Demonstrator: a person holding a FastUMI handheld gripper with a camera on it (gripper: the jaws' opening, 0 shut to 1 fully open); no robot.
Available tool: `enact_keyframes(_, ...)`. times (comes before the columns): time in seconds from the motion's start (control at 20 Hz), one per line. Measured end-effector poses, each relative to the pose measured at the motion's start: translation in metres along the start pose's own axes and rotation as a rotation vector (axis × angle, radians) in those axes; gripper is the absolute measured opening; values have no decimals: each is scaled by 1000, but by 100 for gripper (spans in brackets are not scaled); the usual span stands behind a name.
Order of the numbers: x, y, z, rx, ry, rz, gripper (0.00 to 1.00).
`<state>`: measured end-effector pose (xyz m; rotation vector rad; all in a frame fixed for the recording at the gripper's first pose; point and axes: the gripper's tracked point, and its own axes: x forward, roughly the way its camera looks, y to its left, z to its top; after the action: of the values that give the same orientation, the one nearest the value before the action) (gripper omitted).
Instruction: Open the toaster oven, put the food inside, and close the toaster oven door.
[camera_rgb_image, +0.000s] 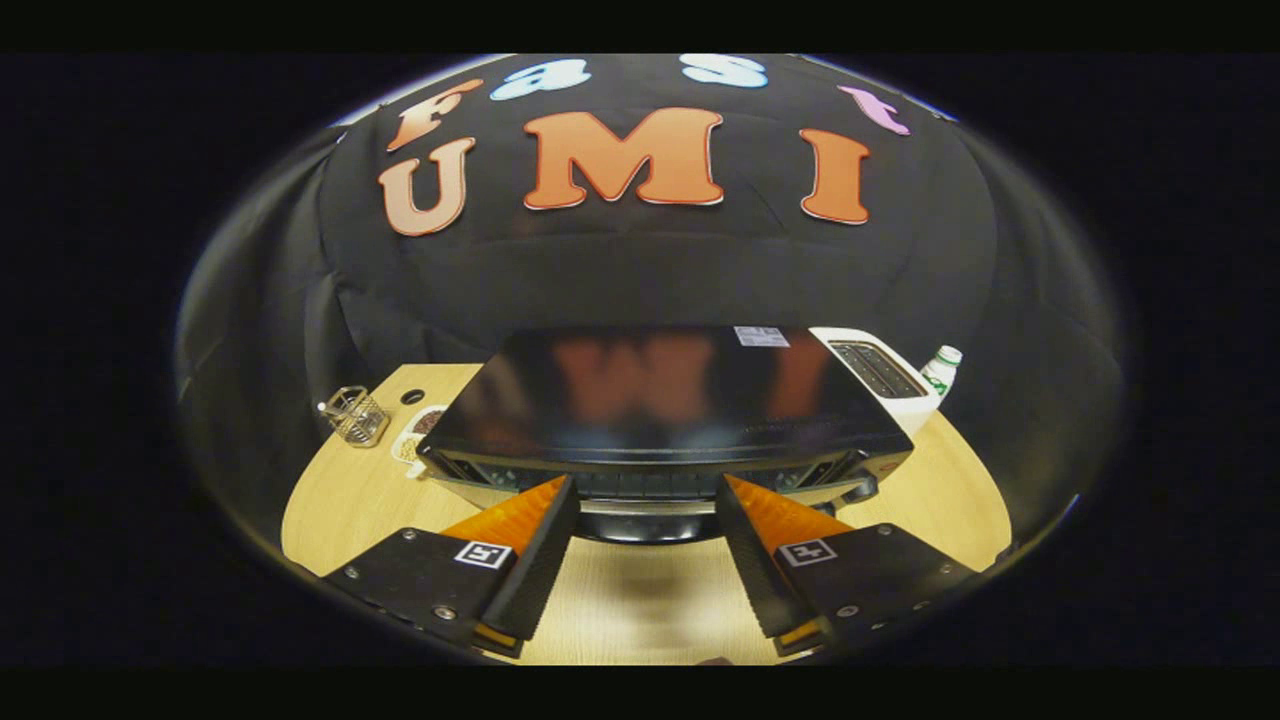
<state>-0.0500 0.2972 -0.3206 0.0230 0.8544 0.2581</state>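
The toaster oven (665, 420) sits in the middle of the frame on a round wooden table (960, 480). Its top is flat, dark and shiny. The gripper (647, 545) is at the bottom of the frame, looking down over the oven's front edge. Its two fingers are wide apart and hold nothing. Between the tips is the shiny bar of the door handle (645, 522), just ahead of them.

The oven looks heavy and hard, so it should stay put when the door is pulled. The handle looks smooth and may be slippery. I think the best place to grab is the middle of that bar.

A white toaster (880, 372) and a bottle (940, 368) stand at the right, behind the oven. A small glass (355, 414) and a little dish (418, 435) sit at the left.
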Motion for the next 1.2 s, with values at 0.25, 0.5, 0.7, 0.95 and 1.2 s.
enact_keyframes(0.25,-28,0,-38,-6,62,75,81)
enact_keyframes(0.5,-46,0,-78,-115,122,100,79)
enact_keyframes(0.7,-54,-1,-126,-117,222,119,78)
enact_keyframes(0.95,-48,9,-187,-64,370,169,77)
enact_keyframes(1.2,-38,8,-210,-20,431,173,77)
